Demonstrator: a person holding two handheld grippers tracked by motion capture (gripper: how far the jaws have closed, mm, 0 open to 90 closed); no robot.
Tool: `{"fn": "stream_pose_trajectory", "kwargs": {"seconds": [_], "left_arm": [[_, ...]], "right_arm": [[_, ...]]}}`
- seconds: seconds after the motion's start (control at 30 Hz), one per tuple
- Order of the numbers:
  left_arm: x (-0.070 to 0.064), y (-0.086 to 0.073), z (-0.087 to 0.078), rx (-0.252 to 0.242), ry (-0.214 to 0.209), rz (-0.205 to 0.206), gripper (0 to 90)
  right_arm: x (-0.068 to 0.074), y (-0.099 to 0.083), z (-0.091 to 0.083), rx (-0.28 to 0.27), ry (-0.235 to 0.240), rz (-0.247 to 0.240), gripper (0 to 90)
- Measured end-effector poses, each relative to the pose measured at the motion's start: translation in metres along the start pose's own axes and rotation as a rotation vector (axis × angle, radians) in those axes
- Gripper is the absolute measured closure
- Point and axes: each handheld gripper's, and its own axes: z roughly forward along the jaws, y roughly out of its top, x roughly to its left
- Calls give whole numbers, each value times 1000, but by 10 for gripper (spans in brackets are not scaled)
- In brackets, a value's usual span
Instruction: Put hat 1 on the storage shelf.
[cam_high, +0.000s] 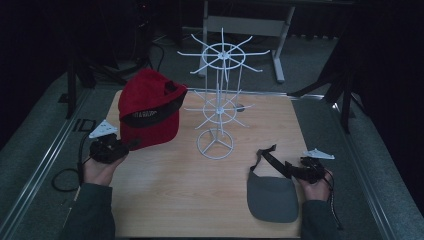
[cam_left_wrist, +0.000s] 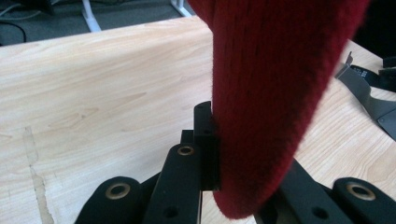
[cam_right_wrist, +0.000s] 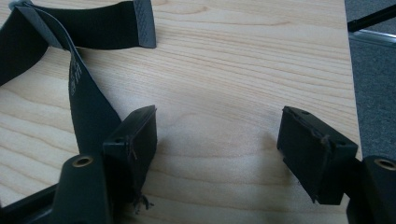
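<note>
Left gripper (cam_left_wrist: 212, 154) clamped on fuzzy red cap (cam_left_wrist: 271, 93) brim; right gripper (cam_right_wrist: 217, 154) open (jaws wide) beside woven black strap (cam_right_wrist: 88, 107).

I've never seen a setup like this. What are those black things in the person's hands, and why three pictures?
No robot here: a person holds a two-jaw gripper in each hand. One picture looks down from above; the other two come from cameras riding on each gripper. On the wooden table stand a white wire rack and, lying flat, a grey visor with a black strap. The left gripper is shut on the brim of a red cap. The right gripper is open, holding nothing, its jaws beside the strap.
</note>
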Motion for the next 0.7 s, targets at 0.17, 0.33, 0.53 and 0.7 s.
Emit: {"fn": "stream_pose_trajectory", "kwargs": {"seconds": [0.17, 0.33, 0.53, 0.7], "left_arm": [[0, 5, -3, -14, 4, -4, 860], [1, 8, -5, -30, 10, -6, 860], [0, 13, -8, -45, 16, -1, 860], [-1, 20, -8, -58, 17, 6, 860]], "right_arm": [[0, 0, 0, 0, 0, 0, 284], [0, 0, 0, -1, -1, -1, 284], [0, 0, 0, 0, 0, -2, 284], [0, 0, 0, 0, 0, 0, 284]]}}
